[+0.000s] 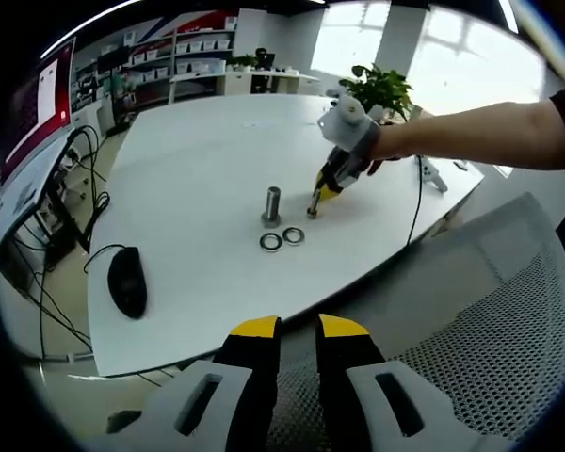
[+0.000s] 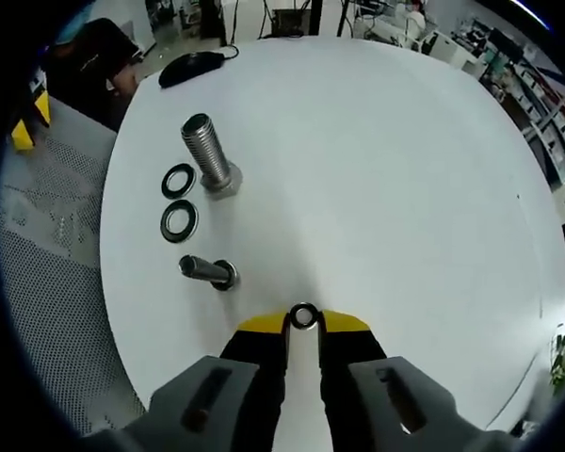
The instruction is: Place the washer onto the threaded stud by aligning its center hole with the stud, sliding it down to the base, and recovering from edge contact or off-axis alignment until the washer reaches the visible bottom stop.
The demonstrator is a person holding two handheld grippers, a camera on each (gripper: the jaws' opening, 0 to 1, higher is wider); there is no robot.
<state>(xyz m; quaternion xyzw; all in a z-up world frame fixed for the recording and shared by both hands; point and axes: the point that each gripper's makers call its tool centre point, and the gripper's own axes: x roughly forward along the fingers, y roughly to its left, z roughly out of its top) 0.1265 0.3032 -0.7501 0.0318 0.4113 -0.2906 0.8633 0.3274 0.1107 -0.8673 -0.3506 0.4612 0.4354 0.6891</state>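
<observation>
Right gripper: fingers pinched a washer for threading.
Small stud: stood near the table edge.
Left gripper: fingers slightly spread, idle.

Your table reads plain white. Both studs, the large stud and the small stud, are bare metallic grey. The two washers beside them are silver rings with dark inner bands. Your right gripper has yellow tips over black jaws (grey housing below) and pinches a silver washer. The mouse is black; the chair mesh is grey, perforated.
</observation>
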